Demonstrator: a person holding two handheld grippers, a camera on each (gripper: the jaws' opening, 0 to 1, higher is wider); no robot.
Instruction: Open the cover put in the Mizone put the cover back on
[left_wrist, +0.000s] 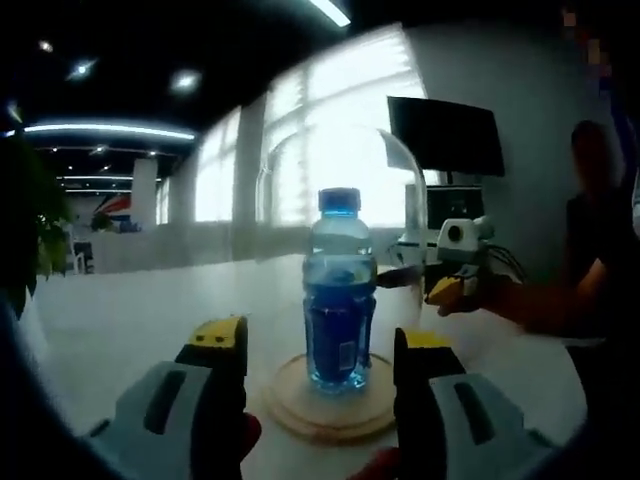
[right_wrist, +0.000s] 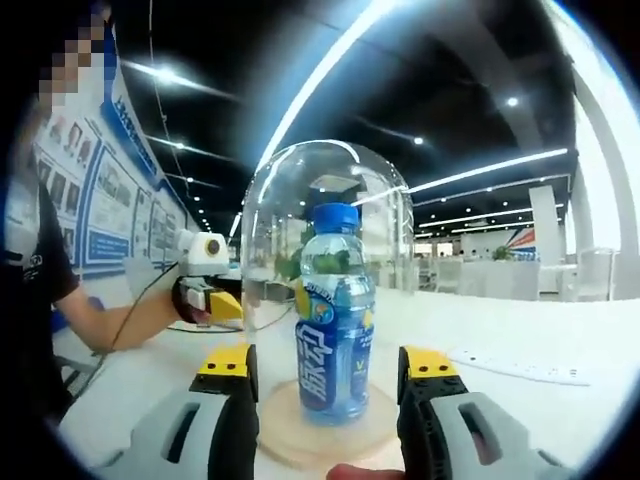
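Left gripper (left_wrist: 320, 345): jaws spread, empty, bottle (left_wrist: 339, 290) standing between and just beyond the tips, upright on the round wooden base (left_wrist: 330, 405). Right gripper (right_wrist: 326, 365): jaws spread, flanking the same base (right_wrist: 330, 430) from the opposite side. Glass dome (right_wrist: 325, 250) encloses the bottle (right_wrist: 334, 315), apparently seated on the base. Judgement: cover is back on; both tools stand open and free of it, task near complete. Beyond lies the white table (left_wrist: 130, 310).

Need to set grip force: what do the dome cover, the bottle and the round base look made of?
Dome cover: clear, glossy, glass or acrylic; it mirrors ceiling lights. Bottle: thin clear plastic, printed blue label, blue cap. Base: pale matte disc, likely wood.
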